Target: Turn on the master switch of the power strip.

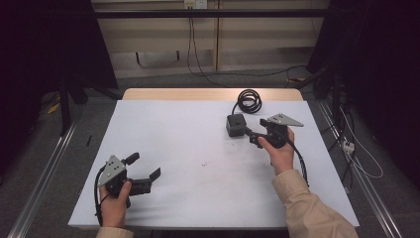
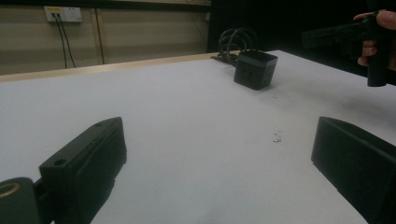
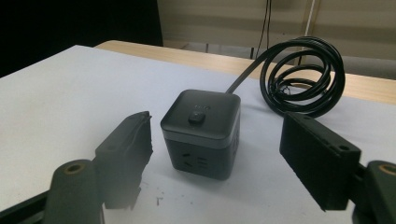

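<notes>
A black cube-shaped power socket stands on the white table top at the back right, its black cable coiled behind it. In the right gripper view the cube has a button on top and outlets on its side, with the coil beyond. My right gripper is open, its jaws flanking the cube without touching it. In the high view the right gripper points left at the cube. My left gripper rests open at the front left, nothing between its jaws. From it the cube looks far off.
The white table top has a wooden strip at its far edge and a small dark mark near the middle. Metal rails run along both sides on the floor. Loose cables lie right of the table.
</notes>
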{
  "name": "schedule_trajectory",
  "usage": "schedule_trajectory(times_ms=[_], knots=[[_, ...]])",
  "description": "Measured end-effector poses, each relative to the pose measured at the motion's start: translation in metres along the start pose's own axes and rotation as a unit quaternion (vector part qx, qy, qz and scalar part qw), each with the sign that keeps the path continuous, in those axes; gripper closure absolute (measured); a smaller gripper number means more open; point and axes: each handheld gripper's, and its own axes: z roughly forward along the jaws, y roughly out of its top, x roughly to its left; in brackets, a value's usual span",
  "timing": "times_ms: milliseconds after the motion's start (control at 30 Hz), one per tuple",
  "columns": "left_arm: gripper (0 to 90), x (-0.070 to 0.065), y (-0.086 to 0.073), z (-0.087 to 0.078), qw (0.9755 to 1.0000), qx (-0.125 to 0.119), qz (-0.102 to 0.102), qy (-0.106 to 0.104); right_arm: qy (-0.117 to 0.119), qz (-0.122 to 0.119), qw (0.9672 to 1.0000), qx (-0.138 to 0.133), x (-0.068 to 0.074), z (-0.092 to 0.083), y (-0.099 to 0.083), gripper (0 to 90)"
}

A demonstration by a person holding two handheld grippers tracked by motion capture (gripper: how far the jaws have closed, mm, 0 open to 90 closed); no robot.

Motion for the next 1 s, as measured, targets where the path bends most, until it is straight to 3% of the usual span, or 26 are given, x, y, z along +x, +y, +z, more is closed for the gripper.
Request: schedule_trajectory(times_ms=[400,1000], knots=[[2.9,0.001,0.0,0.0,1.0,-0.001,0.001,0.001,0.001,-0.007,1.0,0.001,0.002,0.005,0.006,31.7],[3.0,0.002,0.0,-0.001,1.0,0.001,-0.001,0.003,0.007,-0.024,0.9996,0.014,0.005,0.013,0.011,50.3]])
